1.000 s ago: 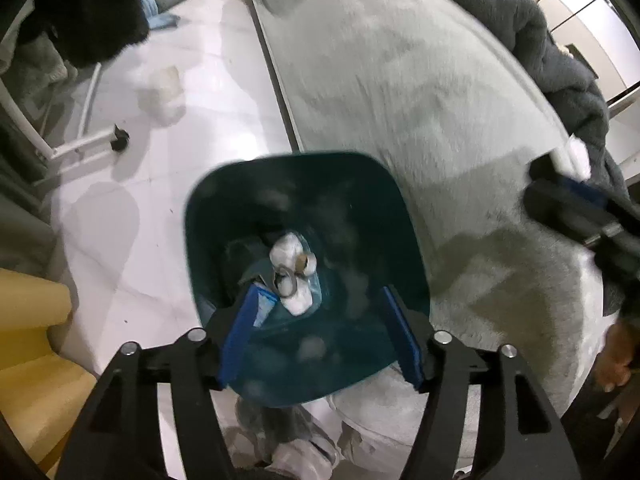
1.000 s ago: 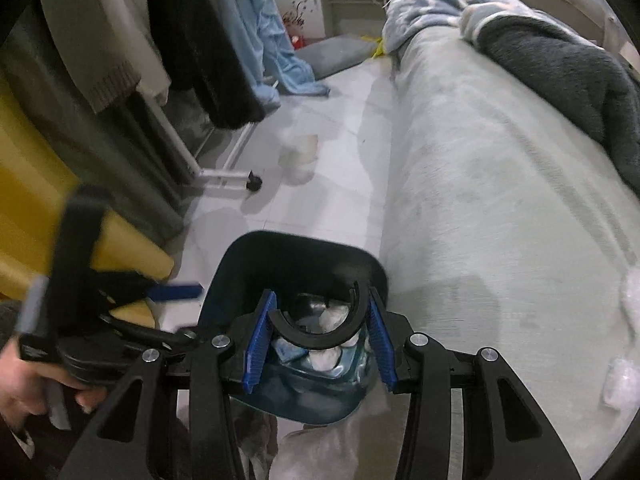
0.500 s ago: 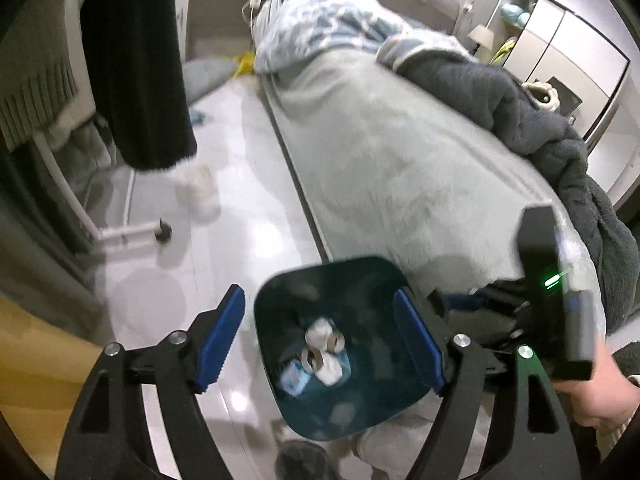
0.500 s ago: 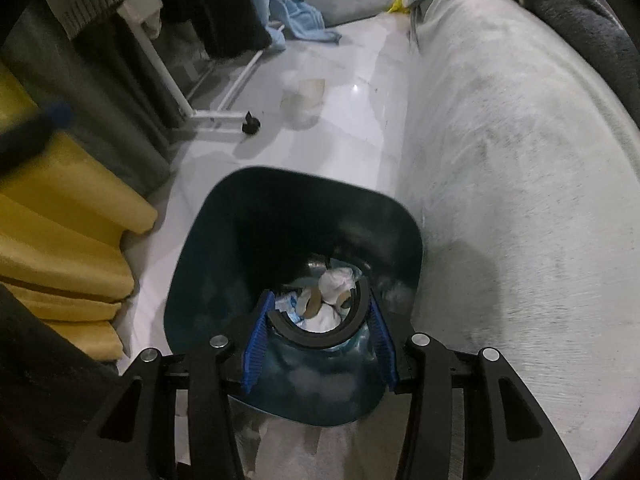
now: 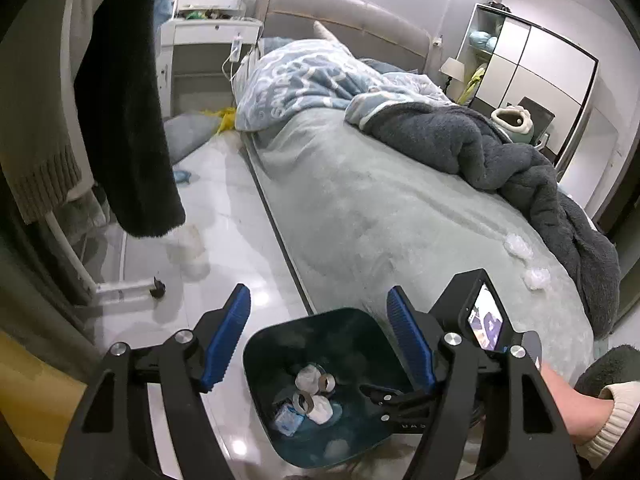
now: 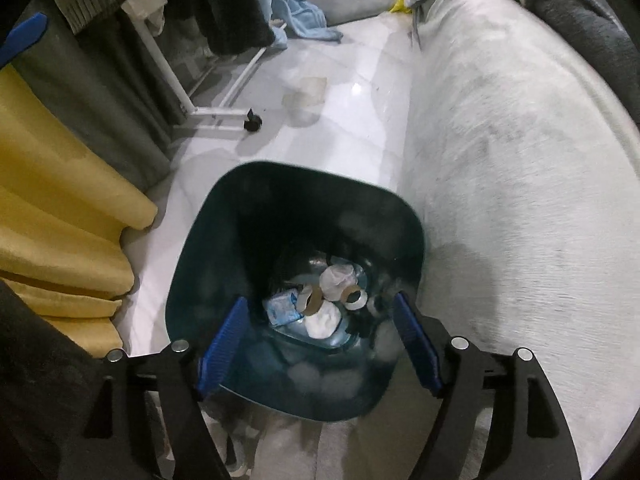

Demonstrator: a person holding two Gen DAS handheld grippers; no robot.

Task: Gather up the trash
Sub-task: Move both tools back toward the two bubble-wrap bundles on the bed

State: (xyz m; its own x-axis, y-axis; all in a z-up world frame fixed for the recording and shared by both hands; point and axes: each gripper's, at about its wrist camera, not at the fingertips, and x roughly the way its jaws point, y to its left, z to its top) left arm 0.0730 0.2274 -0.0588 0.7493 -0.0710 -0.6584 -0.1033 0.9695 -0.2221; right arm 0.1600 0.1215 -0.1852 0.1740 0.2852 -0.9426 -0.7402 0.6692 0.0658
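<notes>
Bin (image 6: 292,216) of dark teal plastic sits straight below my right gripper (image 6: 320,344), between the bed (image 6: 520,160) on that tool's right and the yellow curtain (image 6: 60,200) on its left. My right gripper's jaws have just been opening and now stand wide and released, the blue pads (image 6: 224,344) apart over the near rim with nothing between them. Down past the pads, on the bin's floor, lie crumpled white tissues (image 6: 338,278), two cardboard tape rings (image 6: 310,300) and a small pale blue packet (image 6: 282,310), all bunched together.

My left gripper (image 5: 318,340) is also unclenched; its jaws have just been closing a little but remain well apart and empty, with the same bin (image 5: 280,332) just below and ahead of them. To that tool's right, my right hand (image 5: 568,404) in a cream cuff holds the other gripper's black body. Farther ahead and to the right of the left tool, two crumpled white wads (image 5: 518,246) lie on the grey-green bed cover (image 5: 360,208), near a dark fleece blanket (image 5: 500,160). Ahead on the left, dark clothes (image 5: 128,120) hang from a white rack (image 5: 120,290) over the pale tiled floor (image 5: 224,208).
</notes>
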